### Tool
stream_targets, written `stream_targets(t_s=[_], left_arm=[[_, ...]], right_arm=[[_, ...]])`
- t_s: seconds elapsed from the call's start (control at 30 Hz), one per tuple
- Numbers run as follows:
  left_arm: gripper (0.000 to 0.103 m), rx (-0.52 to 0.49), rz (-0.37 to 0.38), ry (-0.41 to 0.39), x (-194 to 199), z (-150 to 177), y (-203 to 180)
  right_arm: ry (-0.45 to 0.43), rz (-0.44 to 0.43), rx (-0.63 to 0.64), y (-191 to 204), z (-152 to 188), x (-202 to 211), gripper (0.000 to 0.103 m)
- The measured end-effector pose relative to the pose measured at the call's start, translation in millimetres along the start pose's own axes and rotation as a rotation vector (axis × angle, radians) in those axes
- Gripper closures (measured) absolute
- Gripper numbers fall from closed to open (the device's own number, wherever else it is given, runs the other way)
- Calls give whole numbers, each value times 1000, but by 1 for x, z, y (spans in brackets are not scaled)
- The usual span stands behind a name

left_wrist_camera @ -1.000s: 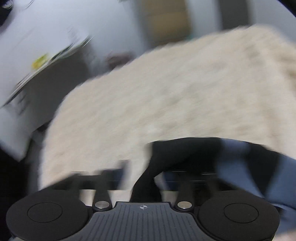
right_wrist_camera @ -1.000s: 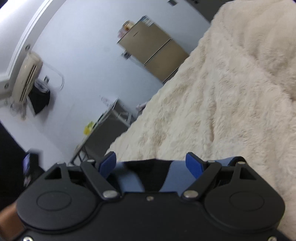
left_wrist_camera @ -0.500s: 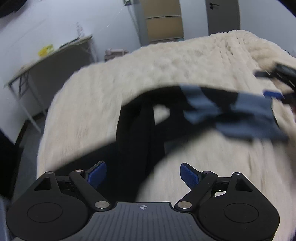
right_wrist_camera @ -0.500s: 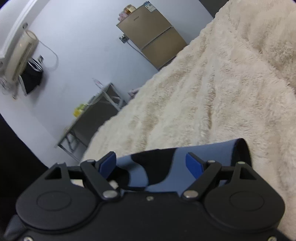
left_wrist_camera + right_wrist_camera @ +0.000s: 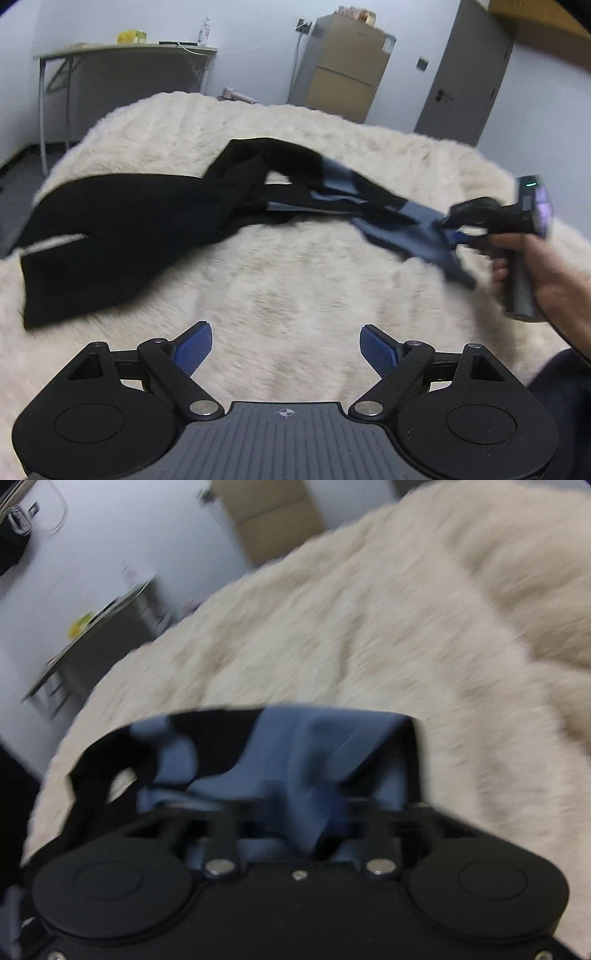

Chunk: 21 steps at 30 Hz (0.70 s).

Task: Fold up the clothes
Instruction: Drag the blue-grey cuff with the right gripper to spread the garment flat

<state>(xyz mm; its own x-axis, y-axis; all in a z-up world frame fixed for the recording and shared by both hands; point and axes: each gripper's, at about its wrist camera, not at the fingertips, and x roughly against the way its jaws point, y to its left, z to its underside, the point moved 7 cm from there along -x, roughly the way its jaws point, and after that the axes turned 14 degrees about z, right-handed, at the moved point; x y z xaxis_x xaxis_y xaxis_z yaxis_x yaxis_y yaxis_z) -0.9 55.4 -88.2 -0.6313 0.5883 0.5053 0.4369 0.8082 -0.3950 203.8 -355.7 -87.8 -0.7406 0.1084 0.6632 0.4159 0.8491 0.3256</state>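
Observation:
A black and blue garment (image 5: 122, 236) lies twisted across the cream fluffy blanket (image 5: 295, 288), its black part at the left and its blue end (image 5: 402, 225) at the right. My left gripper (image 5: 285, 347) hovers open over bare blanket in front of the garment, with nothing between its blue pads (image 5: 192, 347). A hand (image 5: 546, 273) holds my right gripper (image 5: 452, 230), which is shut on the blue end. In the blurred right wrist view the blue cloth (image 5: 295, 746) bunches up at my right gripper (image 5: 303, 812).
The blanket covers a bed that fills both views. Behind it stand a grey table (image 5: 122, 51), a tan cabinet (image 5: 343, 77) and a grey door (image 5: 465, 74). A raised fold of blanket (image 5: 535, 590) lies at the right.
My left gripper let go of the garment, opened and drew back. The garment dropped onto the blanket. My right gripper shut on the blue end and is moving fast.

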Motion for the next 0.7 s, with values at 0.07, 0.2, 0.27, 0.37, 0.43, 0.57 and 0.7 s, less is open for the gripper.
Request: stream_targets(t_s=[0.07, 0.2, 0.27, 0.37, 0.43, 0.57, 0.7], left_arm=[[19, -40, 28, -13, 9, -1, -6], [19, -40, 17, 18, 0, 1, 4], [19, -28, 1, 40, -8, 2, 9], [19, -15, -5, 55, -18, 5, 14], [19, 3, -1, 67, -26, 7, 17], [19, 33, 18, 80, -35, 10, 20], [19, 17, 33, 93, -40, 11, 14]], right_arm=[[8, 3, 20, 3, -9, 0, 97], [12, 33, -5, -9, -45, 6, 57], [14, 47, -17, -15, -62, 8, 34], [16, 69, -35, -25, -89, 12, 35], [36, 70, 63, -27, -63, 18, 35], [23, 45, 359, -32, -1, 52, 35], [-27, -12, 768, -11, 58, 73, 39]])
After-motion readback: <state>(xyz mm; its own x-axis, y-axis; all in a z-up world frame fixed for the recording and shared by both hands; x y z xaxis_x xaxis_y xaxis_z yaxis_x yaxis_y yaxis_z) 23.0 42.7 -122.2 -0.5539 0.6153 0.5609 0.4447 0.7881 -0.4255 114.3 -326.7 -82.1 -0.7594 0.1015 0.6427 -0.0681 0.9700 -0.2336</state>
